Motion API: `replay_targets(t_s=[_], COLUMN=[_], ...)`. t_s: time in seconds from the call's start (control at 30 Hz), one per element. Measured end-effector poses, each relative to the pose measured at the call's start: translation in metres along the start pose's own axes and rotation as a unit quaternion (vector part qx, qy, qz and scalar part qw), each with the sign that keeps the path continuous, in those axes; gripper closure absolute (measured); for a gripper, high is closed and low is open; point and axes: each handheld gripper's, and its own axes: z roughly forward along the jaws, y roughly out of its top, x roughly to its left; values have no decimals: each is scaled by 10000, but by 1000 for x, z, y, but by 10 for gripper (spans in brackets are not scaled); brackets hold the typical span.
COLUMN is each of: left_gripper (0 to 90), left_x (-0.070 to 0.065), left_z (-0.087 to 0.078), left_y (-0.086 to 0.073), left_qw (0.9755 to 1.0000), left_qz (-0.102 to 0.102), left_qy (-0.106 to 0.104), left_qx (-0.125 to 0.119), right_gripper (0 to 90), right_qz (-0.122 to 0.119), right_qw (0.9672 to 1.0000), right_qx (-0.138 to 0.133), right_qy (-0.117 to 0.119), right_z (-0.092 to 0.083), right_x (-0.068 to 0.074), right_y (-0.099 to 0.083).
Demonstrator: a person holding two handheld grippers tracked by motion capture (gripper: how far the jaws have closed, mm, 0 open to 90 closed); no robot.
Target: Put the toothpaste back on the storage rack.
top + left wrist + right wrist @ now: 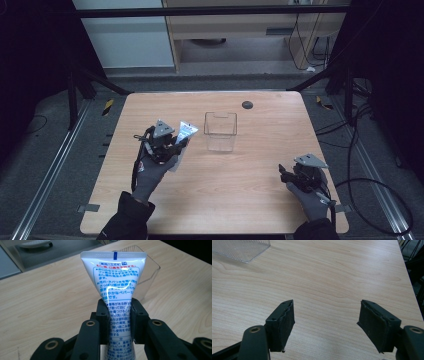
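Observation:
A white toothpaste tube (115,280) with blue and red Japanese print stands between the jaws of my left gripper (119,315), which is shut on its lower half; the crimped flat end points up and away. From above, the tube (186,133) and left gripper (176,146) hang over the table left of centre. A clear plastic box (220,131) stands just right of the tube, open side up; its wall (150,272) shows behind the tube. My right gripper (325,323) is open above bare wood near the front right corner, also seen from above as the right gripper (283,172).
The wooden table (240,195) has a black round grommet (247,104) near its far edge. A corner of the clear box (242,250) lies far from the right gripper. Cables (370,185) trail on the floor at right; metal frame rails flank the table.

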Motion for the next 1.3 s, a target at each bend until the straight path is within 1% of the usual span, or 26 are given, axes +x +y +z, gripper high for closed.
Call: replay_targets(t_s=[0.13, 0.17, 0.2, 0.4, 0.47, 0.53, 0.6, 0.83, 0.9, 1.03, 1.17, 1.3], left_gripper=[724, 724, 724, 724, 724, 723, 723, 723, 723, 723, 723, 723], left_x=[4, 4, 5, 8, 8, 8, 9, 11, 11, 8, 8, 6], left_z=[1, 1, 1, 2, 4, 5, 7, 15, 20, 30, 39, 46], left_y=[8, 8, 13, 24, 29, 32, 34, 47, 50, 55, 61, 69], left_qw=[9997, 9997, 9993, 9982, 9979, 9977, 9970, 9957, 9951, 9946, 9933, 9927], left_qz=[-118, -118, -142, -228, -214, -203, -243, -339, -378, -387, -481, -489], left_qy=[11, 11, 15, 76, 94, 85, 73, 68, 46, 34, -38, -45], left_qx=[-231, -231, -352, -547, -602, -648, -729, -857, -915, -965, -1047, -1098], right_gripper=[284, 284, 284, 284, 285, 285, 285, 286, 286, 286, 287, 286], right_qz=[-5, -7, -8, 3, 9, -3, -4, 5, 4, 7, 14, 6], right_qw=[10000, 10000, 10000, 10000, 10000, 10000, 10000, 10000, 10000, 10000, 10000, 10000], right_qx=[3, 7, 10, 5, 7, 8, 0, 0, -3, -2, -8, -14], right_qy=[-3, 1, -1, 6, 9, 17, 23, 36, 38, 39, 41, 42], right_z=[0, 1, 1, 1, 1, 2, 2, 3, 3, 3, 3, 4], right_x=[0, 0, 0, 0, 0, 0, 1, 0, 0, 0, 1, 0], right_y=[0, 0, 0, -1, -1, -1, -1, -1, -1, -2, -2, -2])
